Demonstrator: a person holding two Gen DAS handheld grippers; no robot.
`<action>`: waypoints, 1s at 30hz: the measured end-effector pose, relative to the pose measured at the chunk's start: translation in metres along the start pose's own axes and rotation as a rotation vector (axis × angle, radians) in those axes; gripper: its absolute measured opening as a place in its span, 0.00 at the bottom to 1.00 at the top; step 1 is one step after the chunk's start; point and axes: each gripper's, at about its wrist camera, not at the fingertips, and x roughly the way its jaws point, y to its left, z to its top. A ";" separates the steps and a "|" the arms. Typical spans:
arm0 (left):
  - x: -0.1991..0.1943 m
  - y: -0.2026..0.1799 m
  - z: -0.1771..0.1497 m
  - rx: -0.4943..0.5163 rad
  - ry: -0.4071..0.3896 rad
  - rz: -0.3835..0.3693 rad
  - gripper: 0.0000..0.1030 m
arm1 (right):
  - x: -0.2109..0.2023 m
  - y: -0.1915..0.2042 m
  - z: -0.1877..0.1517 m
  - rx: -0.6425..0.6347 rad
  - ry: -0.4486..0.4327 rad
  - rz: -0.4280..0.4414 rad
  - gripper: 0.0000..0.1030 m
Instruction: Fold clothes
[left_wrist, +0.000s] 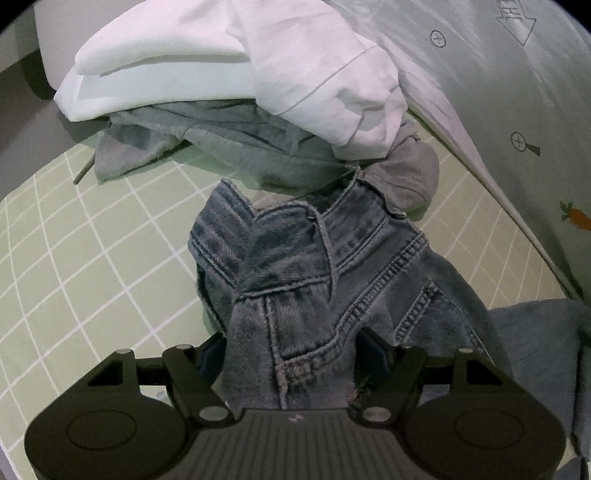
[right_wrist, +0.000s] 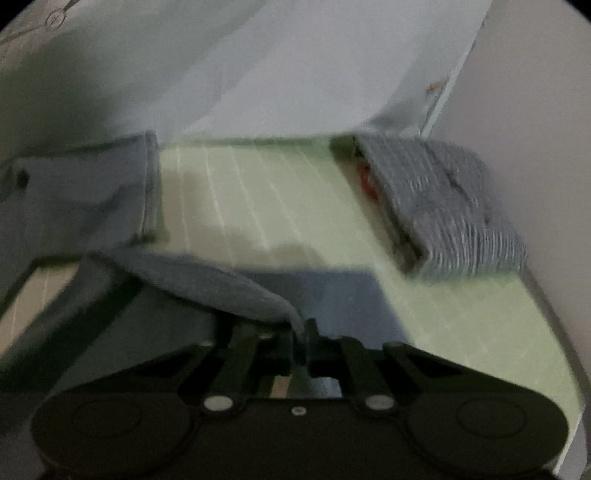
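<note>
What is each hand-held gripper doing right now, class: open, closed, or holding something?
Left hand-held gripper: closed on a bunched fold of the denim jeans.
Right hand-held gripper: closed on the edge of a blue cloth.

The left gripper (left_wrist: 291, 354) was clamped on bunched jeans (left_wrist: 314, 266), its fingers held fairly wide by the thick fabric. The right gripper (right_wrist: 301, 336) was pinched nearly closed on a cloth edge (right_wrist: 229, 291).

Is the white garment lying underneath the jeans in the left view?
No, the white garment sits on a gray-green garment beyond the jeans, which the left tool grips.
</note>
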 end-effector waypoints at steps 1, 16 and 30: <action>0.000 0.000 0.000 -0.001 0.000 0.000 0.73 | 0.004 0.004 0.011 -0.022 -0.015 -0.004 0.05; 0.002 0.003 -0.001 -0.034 0.006 -0.005 0.78 | 0.035 0.046 0.069 -0.176 -0.086 0.081 0.63; -0.048 0.022 -0.014 0.000 -0.020 0.012 0.20 | 0.009 0.015 -0.029 -0.011 0.137 0.066 0.70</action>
